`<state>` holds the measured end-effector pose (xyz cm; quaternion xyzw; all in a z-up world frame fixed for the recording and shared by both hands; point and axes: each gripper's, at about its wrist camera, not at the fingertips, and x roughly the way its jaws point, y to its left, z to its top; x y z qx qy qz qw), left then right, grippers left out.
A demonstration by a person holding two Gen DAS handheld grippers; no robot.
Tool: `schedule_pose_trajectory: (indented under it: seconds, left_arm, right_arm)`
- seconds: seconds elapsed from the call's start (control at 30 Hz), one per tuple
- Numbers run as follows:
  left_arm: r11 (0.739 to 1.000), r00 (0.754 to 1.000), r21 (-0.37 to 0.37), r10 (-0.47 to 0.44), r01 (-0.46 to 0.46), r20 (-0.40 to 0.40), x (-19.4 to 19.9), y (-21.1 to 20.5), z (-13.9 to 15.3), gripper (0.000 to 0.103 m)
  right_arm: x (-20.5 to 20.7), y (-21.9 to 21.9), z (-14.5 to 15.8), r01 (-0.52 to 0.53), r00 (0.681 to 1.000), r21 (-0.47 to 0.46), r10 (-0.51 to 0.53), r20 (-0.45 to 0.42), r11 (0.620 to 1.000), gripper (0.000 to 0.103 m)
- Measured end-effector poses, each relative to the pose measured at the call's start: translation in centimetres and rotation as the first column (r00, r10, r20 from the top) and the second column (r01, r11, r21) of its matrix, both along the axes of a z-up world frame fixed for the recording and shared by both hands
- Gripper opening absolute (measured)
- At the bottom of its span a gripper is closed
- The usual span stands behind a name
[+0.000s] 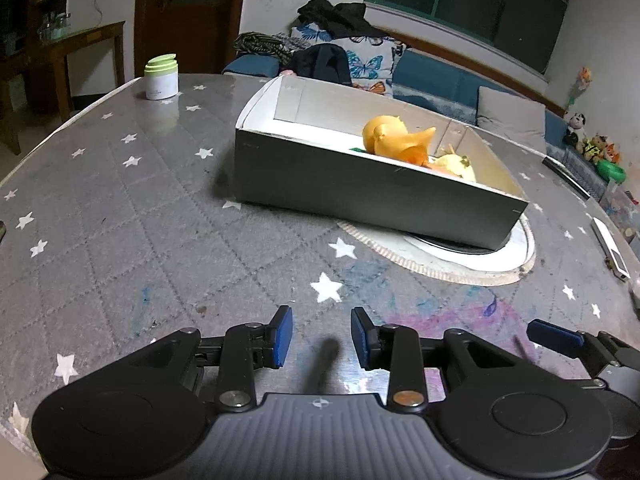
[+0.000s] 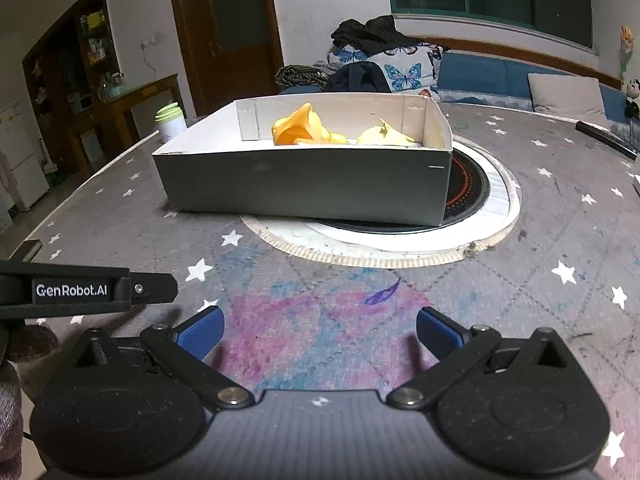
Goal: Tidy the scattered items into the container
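On the star-print table (image 2: pixel 560 240), both grippers' fingers gape empty; the left gripper (image 2: pixel 176 288) reads "GenRobot.AI".

Quick count – one cardboard box (image 1: pixel 360 176) on the table, with two toys in it: one orange duck (image 1: pixel 394 136) and one pale yellow one (image 1: pixel 458 166). One green-lidded jar (image 1: pixel 161 77), one round burner (image 2: pixel 466 196) – and two grippers, left gripper (image 1: pixel 321 338) plus right gripper (image 2: pixel 320 334).
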<state>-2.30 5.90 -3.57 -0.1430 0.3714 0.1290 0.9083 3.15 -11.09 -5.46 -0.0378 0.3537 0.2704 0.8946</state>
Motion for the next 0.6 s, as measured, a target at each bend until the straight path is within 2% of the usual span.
schedule_pose_trajectory:
  seconds: [0.37, 0.6]
  left_arm:
    - [1.0, 0.999, -0.004, -0.003, 0.003, -0.034, 1.2, 0.4, -0.1, 0.035]
    - [0.999, 0.999, 0.031, -0.013, 0.014, -0.037, 1.9, 0.4, 0.3, 0.035]
  right_arm:
    - [1.1, 0.5, 0.0, 0.002, 1.0, -0.011, -0.003, -0.003, 1.0, 0.103]
    - [1.6, 0.7, 0.3, 0.005, 1.0, -0.003, -0.005, -0.004, 1.0, 0.103]
